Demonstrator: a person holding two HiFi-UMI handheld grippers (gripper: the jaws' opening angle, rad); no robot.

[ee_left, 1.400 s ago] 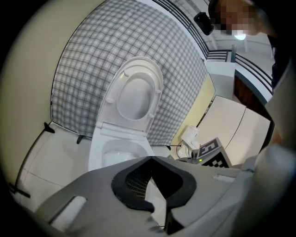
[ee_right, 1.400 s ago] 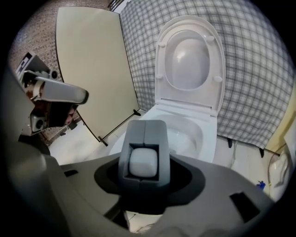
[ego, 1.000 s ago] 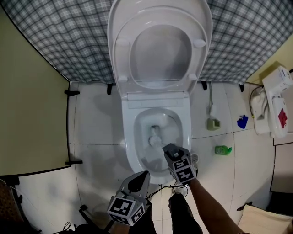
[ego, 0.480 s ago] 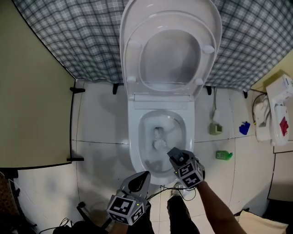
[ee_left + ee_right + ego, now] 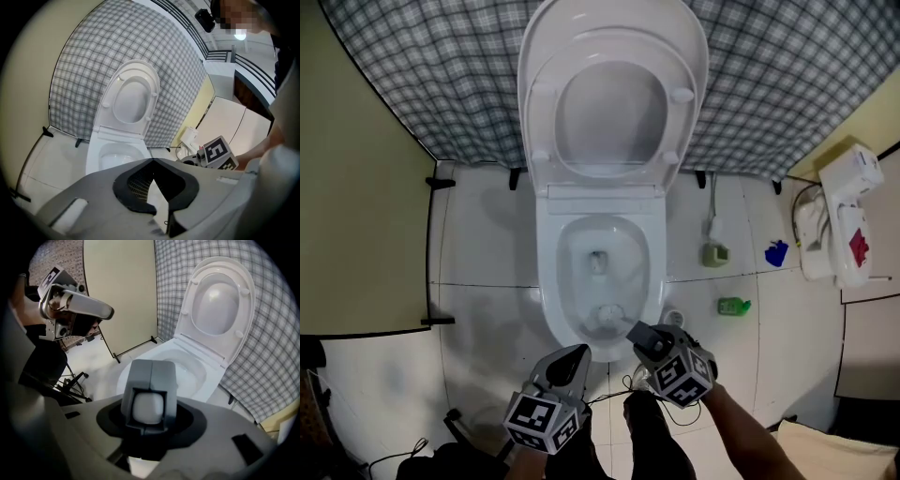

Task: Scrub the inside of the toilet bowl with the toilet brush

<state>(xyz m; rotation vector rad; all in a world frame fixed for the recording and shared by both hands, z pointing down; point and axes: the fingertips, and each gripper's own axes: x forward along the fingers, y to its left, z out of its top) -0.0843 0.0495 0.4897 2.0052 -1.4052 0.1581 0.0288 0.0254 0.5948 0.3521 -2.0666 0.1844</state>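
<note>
Fingers of the right gripper were clamped on the white handle of the toilet brush. Its head sat low at the near end of the toilet bowl. The left gripper hung just short of the bowl's front rim, jaws pressed together on nothing. The toilet seat stood raised against a checked cloth.

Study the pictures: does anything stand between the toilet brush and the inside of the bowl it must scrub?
Nothing visible does. The seat stands raised, the bowl is open, and the toilet brush reaches inside it near the front rim, held by the right gripper.
</note>
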